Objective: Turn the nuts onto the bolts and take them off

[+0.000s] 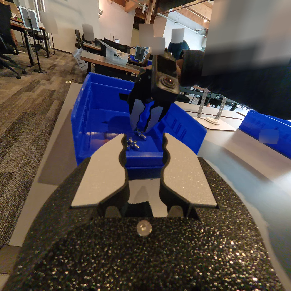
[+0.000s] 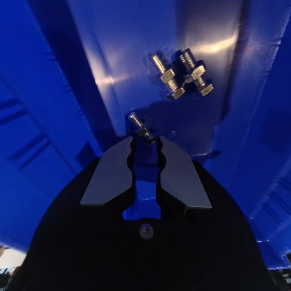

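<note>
The right gripper (image 2: 146, 139), part open and empty inside the blue bin (image 1: 185, 126), should straddle the nearest bolt (image 2: 138, 126) by its head before closing; the left gripper (image 1: 144, 141) waits open and empty

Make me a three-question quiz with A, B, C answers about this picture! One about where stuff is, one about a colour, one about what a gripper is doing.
1. Where do the bolts lie?
A. on the carpet
B. in the bin
C. on a chair

2. What colour is the bin?
A. blue
B. red
C. green

3. How is the left gripper?
A. shut on a bolt
B. open and empty
C. holding a nut

Answers:
1 B, they rest on the bin floor.
2 A, its walls are bright blue.
3 B, its fingers stand apart, nothing between.
</note>
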